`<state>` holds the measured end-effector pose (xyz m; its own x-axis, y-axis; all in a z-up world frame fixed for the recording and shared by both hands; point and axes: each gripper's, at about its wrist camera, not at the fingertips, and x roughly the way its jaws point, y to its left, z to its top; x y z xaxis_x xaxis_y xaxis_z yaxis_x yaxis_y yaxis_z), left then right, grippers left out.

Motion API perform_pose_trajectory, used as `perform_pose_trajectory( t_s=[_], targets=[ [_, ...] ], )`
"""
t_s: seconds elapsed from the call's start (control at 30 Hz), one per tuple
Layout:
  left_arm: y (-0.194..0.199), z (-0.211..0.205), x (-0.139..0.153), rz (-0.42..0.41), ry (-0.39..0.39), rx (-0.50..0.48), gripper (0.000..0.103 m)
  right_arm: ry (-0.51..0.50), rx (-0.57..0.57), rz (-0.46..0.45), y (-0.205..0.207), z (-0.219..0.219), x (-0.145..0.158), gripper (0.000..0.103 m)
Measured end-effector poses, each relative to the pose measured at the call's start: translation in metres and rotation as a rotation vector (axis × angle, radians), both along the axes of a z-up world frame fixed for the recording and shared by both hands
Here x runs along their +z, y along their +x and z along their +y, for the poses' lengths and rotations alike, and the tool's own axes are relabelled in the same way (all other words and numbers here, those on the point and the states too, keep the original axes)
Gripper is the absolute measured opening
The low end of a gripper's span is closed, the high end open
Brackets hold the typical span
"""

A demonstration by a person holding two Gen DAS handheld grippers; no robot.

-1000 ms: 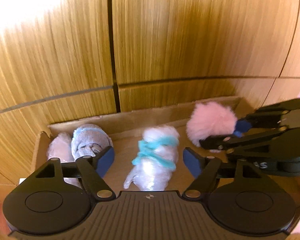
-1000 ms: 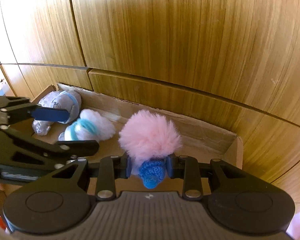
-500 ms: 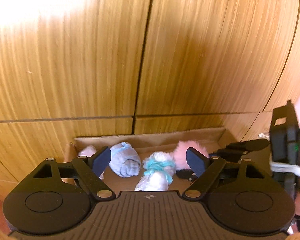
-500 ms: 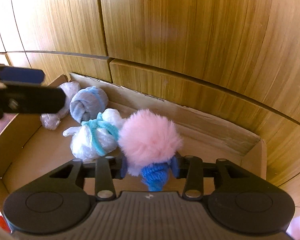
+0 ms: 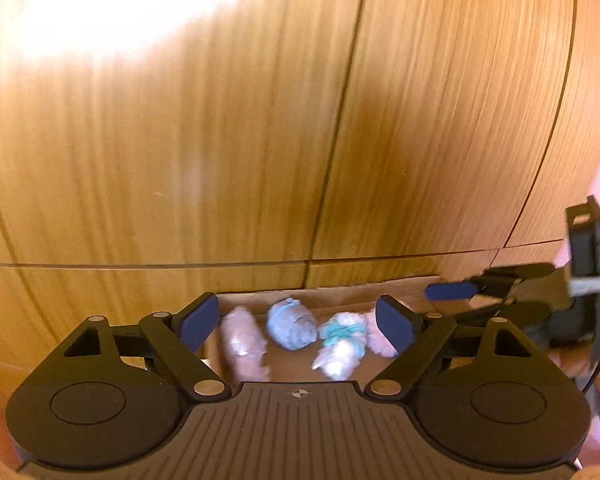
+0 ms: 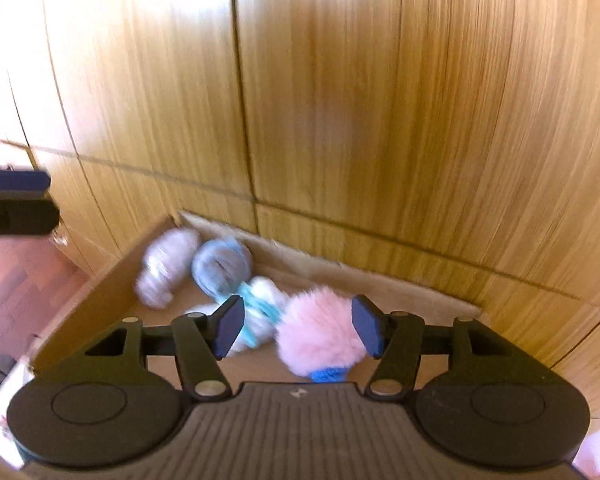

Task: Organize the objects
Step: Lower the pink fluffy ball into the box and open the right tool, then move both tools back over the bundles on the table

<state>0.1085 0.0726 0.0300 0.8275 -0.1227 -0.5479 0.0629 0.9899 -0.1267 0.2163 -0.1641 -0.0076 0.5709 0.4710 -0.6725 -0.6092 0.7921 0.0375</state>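
A cardboard box (image 6: 100, 296) stands against a wooden cabinet. In it lie a pale rolled bundle (image 6: 164, 272), a blue-grey rolled bundle (image 6: 220, 268), a white bundle tied with teal string (image 6: 260, 308) and a fluffy pink pompom with a blue end (image 6: 320, 336). My right gripper (image 6: 298, 330) is open above the pompom, which lies free in the box. My left gripper (image 5: 296, 322) is open and empty, raised above the box; below it the same bundles show in the left wrist view (image 5: 292, 326).
Wooden cabinet fronts (image 5: 260, 140) rise right behind the box. The right gripper's finger (image 5: 452, 291) shows at the right of the left wrist view. Reddish floor (image 6: 20, 276) lies left of the box.
My right gripper has opened and let go of the pink pompom, which now lies in the box. Both grippers have pulled up and back from the box.
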Motion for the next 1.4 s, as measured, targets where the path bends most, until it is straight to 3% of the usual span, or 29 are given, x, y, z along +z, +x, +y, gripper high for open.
perform_pose_trajectory(
  t_s=[0.2, 0.4, 0.57, 0.7, 0.87, 0.97, 1.07, 1.2, 1.4],
  targets=[
    [-0.056, 0.037, 0.021, -0.076, 0.031, 0.077, 0.095, 0.102, 0.024, -0.033, -0.042, 0.013, 0.049, 0.058],
    [-0.123, 0.079, 0.022, -0.113, 0.045, 0.187, 0.096, 0.278, 0.096, -0.038, -0.137, 0.024, 0.090, 0.067],
    [-0.181, 0.106, 0.013, -0.155, 0.105, 0.249, 0.100, 0.398, 0.180, 0.003, -0.237, 0.015, 0.089, 0.075],
    [-0.223, 0.133, 0.006, -0.194, 0.155, 0.315, 0.102, 0.460, 0.234, 0.057, -0.310, -0.009, 0.064, 0.078],
    [-0.242, 0.139, -0.016, -0.185, 0.187, 0.310, 0.102, 0.305, 0.116, -0.004, -0.375, -0.037, 0.021, 0.080],
    [-0.254, 0.119, -0.038, -0.160, 0.212, 0.237, 0.102, 0.164, -0.010, -0.055, -0.385, -0.042, -0.001, 0.080],
    [-0.257, 0.086, -0.056, -0.149, 0.246, 0.123, 0.102, 0.047, -0.053, -0.139, -0.390, -0.044, -0.013, 0.081],
    [-0.253, 0.044, -0.077, -0.115, 0.270, 0.014, 0.102, 0.004, -0.046, -0.185, -0.384, -0.031, -0.030, 0.085],
    [-0.233, 0.007, -0.108, -0.018, 0.278, -0.010, 0.102, -0.014, -0.094, -0.223, -0.376, -0.034, -0.051, 0.093]
  ],
)
